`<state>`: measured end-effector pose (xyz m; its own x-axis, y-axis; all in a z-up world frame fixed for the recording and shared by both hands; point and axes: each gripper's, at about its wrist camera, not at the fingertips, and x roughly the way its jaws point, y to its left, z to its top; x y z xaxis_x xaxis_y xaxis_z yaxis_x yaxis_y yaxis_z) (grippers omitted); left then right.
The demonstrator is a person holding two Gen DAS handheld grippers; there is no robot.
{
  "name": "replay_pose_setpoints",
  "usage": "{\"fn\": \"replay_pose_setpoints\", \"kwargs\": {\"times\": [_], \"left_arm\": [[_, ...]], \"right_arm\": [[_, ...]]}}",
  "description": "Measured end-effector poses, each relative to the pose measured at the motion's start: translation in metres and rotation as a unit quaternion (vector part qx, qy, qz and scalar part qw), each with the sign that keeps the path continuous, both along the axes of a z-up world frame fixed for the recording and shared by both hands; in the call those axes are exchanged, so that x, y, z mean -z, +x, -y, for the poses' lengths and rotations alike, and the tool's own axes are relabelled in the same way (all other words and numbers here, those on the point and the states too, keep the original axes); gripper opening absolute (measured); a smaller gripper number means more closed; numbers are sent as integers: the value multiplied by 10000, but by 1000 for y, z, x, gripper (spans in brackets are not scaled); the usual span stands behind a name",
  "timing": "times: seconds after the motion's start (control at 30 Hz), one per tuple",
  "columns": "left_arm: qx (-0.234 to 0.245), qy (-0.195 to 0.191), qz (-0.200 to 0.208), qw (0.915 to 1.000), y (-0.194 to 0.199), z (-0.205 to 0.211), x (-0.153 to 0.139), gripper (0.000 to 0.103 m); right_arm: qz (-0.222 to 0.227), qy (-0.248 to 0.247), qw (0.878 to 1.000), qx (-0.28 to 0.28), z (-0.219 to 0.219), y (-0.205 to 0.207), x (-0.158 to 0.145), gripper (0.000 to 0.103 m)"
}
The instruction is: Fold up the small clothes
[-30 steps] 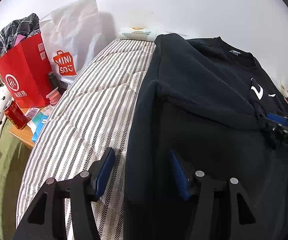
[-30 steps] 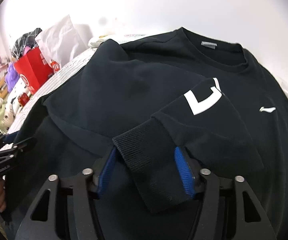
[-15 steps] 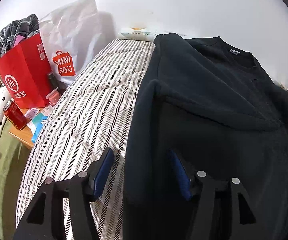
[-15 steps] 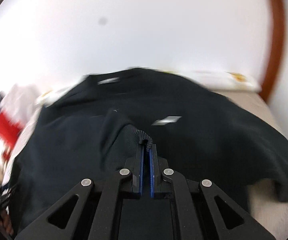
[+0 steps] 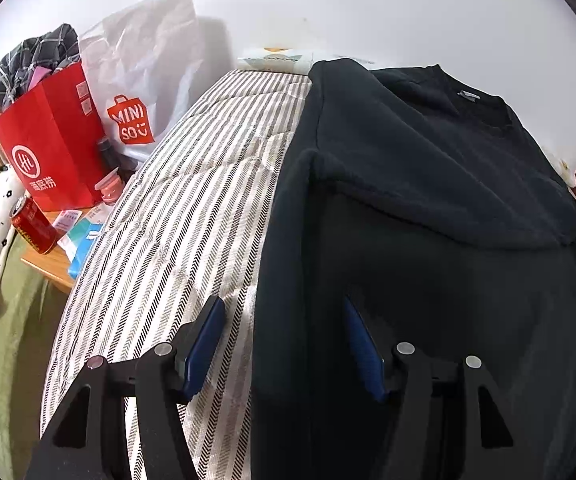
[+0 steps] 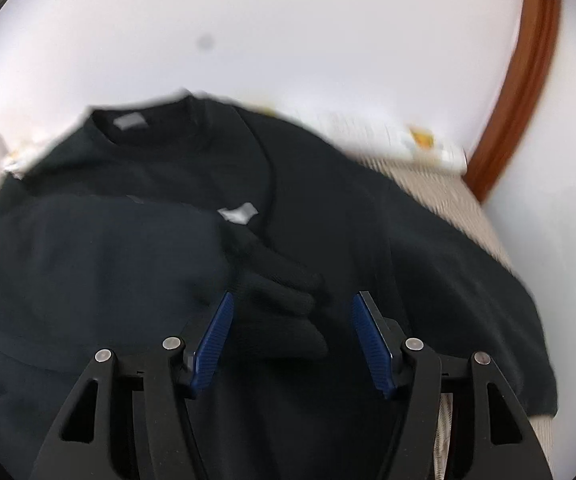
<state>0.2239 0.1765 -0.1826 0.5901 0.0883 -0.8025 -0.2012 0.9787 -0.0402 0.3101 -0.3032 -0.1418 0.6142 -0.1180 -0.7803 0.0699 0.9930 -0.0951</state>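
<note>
Black sweatshirt (image 5: 427,184) cuff apparently untouched between opening right gripper (image 6: 291,336); left gripper (image 5: 284,344) jaws apart.

Bare striped mattress (image 5: 192,216) lies open left of the black sweatshirt (image 5: 427,184). Bags (image 5: 56,140) and a red can (image 5: 34,226) crowd the frame's left edge.

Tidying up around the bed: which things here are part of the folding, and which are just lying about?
Folding:
black sweatshirt
its sleeve cuff
striped bed

Lying about:
red bag
white bag
red can
checked cloth
</note>
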Motion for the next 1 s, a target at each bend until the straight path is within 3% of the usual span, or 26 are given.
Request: {"fn": "replay_pose_setpoints", "kwargs": {"times": [0.1,0.17,0.23,0.27,0.33,0.57,0.6,0.7,0.77,0.87,0.93,1.0], "left_arm": [[62,33,-8,10000,0,2,0,60],[54,34,0,10000,1,2,1,61],[44,31,12,10000,1,2,1,62],[34,26,18,10000,1,2,2,63],[36,30,17,10000,2,1,2,63],[40,68,1,10000,3,1,2,64],[43,69,-3,10000,3,0,2,64],[34,51,-22,10000,3,0,2,64],[32,60,-37,10000,4,0,1,64],[37,80,-65,9999,5,1,0,64],[38,84,-77,9999,5,1,-1,64],[43,51,-80,9999,4,1,-2,63]], "right_arm": [[-282,522,9980,214,16,7,16,61],[-380,840,9955,238,20,10,26,56],[-236,932,9954,3,15,9,27,33],[-207,826,9963,-102,11,8,26,32],[-70,450,9987,-225,4,5,22,14],[844,912,9922,109,49,-18,-33,11],[827,866,9927,161,53,-18,-33,0],[453,453,9972,382,58,-13,-14,2],[69,717,9969,317,63,-12,2,2],[88,594,9979,251,57,-18,5,4],[55,674,9976,130,51,-19,3,27],[119,723,9972,134,48,-18,2,38]]}}
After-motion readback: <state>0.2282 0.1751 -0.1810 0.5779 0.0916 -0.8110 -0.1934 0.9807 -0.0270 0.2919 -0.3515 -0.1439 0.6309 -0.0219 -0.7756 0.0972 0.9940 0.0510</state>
